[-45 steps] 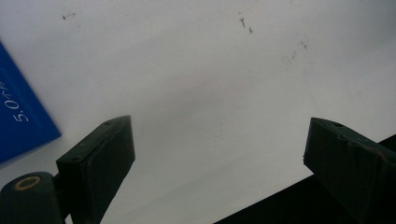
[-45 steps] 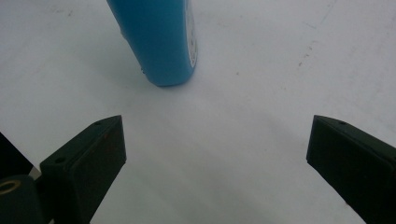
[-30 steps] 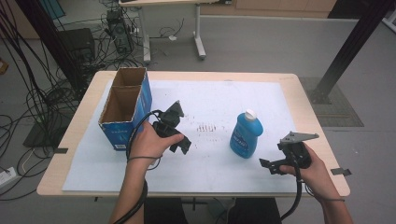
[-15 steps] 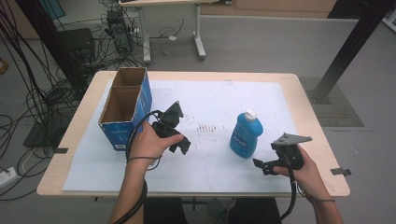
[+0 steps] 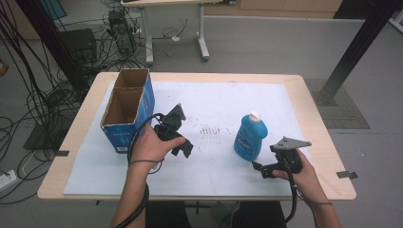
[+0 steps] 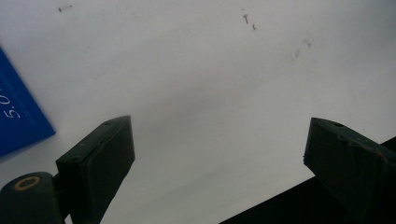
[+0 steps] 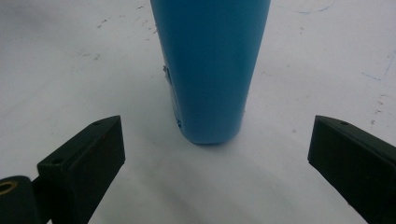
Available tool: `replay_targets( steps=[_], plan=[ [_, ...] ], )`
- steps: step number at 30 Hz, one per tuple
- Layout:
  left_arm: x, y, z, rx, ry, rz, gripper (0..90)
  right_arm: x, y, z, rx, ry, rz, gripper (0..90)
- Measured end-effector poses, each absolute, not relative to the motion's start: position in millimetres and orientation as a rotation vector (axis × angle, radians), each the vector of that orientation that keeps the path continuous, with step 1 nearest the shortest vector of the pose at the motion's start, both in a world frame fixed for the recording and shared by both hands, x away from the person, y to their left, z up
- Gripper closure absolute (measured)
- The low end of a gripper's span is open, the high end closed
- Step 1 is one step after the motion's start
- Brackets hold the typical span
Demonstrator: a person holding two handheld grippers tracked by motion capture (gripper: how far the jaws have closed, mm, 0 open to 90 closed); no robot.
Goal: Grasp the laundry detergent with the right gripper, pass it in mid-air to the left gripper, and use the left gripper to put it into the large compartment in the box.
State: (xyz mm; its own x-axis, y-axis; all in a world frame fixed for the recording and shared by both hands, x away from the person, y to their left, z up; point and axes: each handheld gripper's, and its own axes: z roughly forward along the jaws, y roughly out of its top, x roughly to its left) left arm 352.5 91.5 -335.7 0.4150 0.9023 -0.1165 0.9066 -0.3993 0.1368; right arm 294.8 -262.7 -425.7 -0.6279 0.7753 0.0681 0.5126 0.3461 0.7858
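White table [image 5: 294, 102], blue bottle [image 5: 250, 137] upright, cap up

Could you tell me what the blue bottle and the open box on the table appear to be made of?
The blue bottle looks like smooth plastic: an even, slightly glossy blue wall in the right gripper view, with a white cap. The open box looks like cardboard: raw brown matte inside, printed blue outside with white lettering. Both are judged by look alone.
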Motion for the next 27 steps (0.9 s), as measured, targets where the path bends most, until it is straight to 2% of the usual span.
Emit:
replay_targets(
  steps=[27],
  plan=[
    [352, 89, -335, 2.494, 1.602, -0.042, 9.0, 309, -257, -448, 1.122, 2.173, 1.307, 3.1]
  ],
)
